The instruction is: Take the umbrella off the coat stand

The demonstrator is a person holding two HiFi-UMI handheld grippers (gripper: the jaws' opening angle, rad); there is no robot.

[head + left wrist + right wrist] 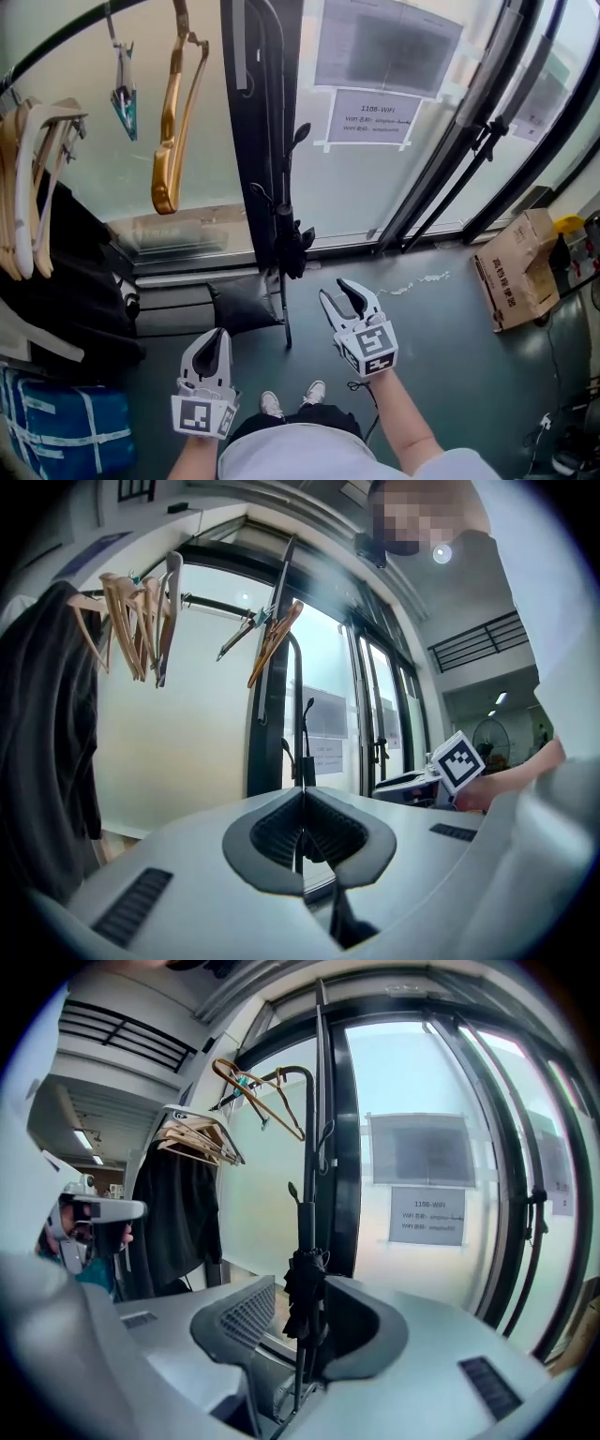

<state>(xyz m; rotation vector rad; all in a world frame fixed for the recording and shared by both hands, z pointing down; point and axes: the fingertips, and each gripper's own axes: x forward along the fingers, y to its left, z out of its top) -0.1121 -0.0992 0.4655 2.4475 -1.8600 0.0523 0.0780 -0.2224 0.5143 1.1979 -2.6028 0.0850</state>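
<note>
A folded black umbrella (290, 242) hangs on the thin black coat stand (278, 112) in front of the glass wall. My right gripper (338, 298) is just below and to the right of it in the head view, open, not touching it. In the right gripper view the umbrella (304, 1288) shows in the gap between the spread jaws of the right gripper (302, 1326), still a little beyond them, with the stand's pole (321, 1091) rising above. My left gripper (215, 349) hangs lower left, shut and empty; its view shows the left gripper (302, 832) with jaws pressed together, stand pole (298, 714) ahead.
A clothes rail at the left carries wooden hangers (174, 122) and dark coats (66, 272). A blue bag (66, 429) lies under them. A dark cushion (246, 302) sits by the stand's foot. A cardboard box (516, 272) stands at the right. A paper sign (375, 117) is taped on the glass.
</note>
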